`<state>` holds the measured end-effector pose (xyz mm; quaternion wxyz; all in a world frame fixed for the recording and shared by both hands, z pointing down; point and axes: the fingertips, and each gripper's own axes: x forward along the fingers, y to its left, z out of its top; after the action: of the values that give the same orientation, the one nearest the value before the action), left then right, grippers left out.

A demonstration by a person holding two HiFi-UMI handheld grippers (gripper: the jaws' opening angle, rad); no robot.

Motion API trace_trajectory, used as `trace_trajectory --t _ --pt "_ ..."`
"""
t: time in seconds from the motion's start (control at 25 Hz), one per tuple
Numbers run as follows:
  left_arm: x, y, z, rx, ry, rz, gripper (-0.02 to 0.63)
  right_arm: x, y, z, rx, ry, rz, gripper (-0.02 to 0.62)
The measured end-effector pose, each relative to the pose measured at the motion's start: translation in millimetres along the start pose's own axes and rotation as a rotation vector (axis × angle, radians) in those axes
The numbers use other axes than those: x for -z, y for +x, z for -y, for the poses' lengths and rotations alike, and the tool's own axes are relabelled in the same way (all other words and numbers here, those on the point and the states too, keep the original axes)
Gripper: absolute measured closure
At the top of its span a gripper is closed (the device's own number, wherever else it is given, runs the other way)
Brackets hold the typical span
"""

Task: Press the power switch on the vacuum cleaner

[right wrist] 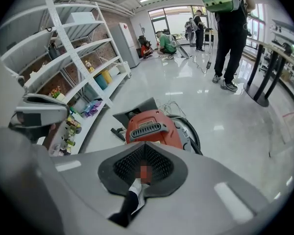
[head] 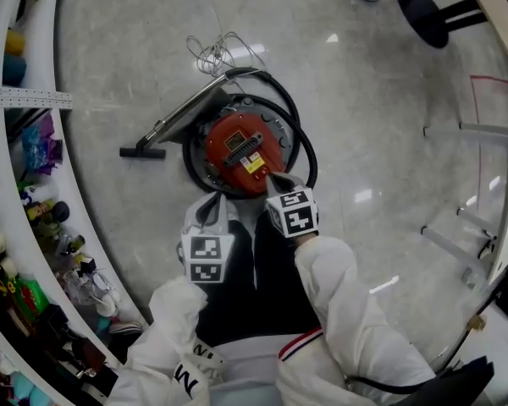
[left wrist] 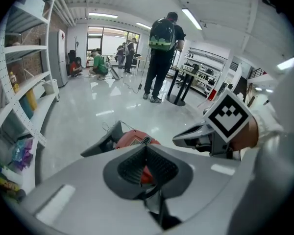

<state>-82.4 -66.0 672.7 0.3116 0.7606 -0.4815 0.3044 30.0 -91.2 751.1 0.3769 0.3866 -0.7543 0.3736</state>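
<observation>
Head view: a round red plastic vacuum cleaner (head: 241, 149) sits on a glossy pale stone floor (head: 381, 100), toward the floor's left side, near curved white shelving (head: 17, 184). A black hose (head: 300, 134) loops round the canister. A straight metal tube (head: 182, 112) leads to a flat black floor nozzle (head: 142, 152), and a thin white cable (head: 224, 51) lies tangled beyond. The right gripper (head: 273, 178) has its grey tip at the near rim of the red shell; whether it touches cannot be told. The left gripper (head: 213, 206) hangs just beside the canister's near left edge.

Left gripper view: the smooth grey jaws of the left gripper (left wrist: 146, 151) are closed together with nothing between them, their dark ribbed pads forming a V. The red vacuum cleaner (left wrist: 132, 138) shows just beyond, and the right gripper (left wrist: 186, 138) is to its right.

Right gripper view: the right gripper (right wrist: 143, 148) is also closed and empty. The vacuum cleaner (right wrist: 152, 126), with its slotted grey grille, lies straight ahead, just past the tips.
</observation>
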Motion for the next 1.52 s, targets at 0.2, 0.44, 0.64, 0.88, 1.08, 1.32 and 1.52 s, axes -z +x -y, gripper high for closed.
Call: trace_trajectory --t 0.2,0.44,0.64,0.88,1.08,1.32,1.52 --pt "-23.4 -23.0 -2.2 -0.014 -0.008 0.039 0.606 -26.1 -40.3 -14.9 -0.004 -0.017 0.046 0.595" --pt "-45.2 -55.1 -5.7 -0.026 -0.005 0.085 0.606 -53.1 -83.9 -37.1 -0.024 -0.04 0.107 0.595" --pt "-69.6 -75.9 -4.6 -0.024 -0.003 0.131 0.606 -83.5 -119.0 -47.7 -0.028 -0.068 0.162 0.595" --pt "-101.9 -95.1 -3.7 -0.029 0.013 0.186 0.606 -107.9 -156.2 -55.9 -0.04 -0.087 0.198 0.595" --pt "-130.7 -112.3 -5.7 -0.046 0.033 0.234 0.606 -136.3 -193.9 -61.2 -0.041 -0.092 0.268 0.595" --pt "-156.7 -127.8 -7.4 -0.062 0.051 0.273 0.606 -171.2 -229.5 -69.2 -0.049 -0.11 0.349 0.595" --pt "-191.8 -145.9 -5.1 -0.056 0.089 0.341 0.606 -196.5 -255.1 -74.3 -0.047 -0.141 0.412 0.595"
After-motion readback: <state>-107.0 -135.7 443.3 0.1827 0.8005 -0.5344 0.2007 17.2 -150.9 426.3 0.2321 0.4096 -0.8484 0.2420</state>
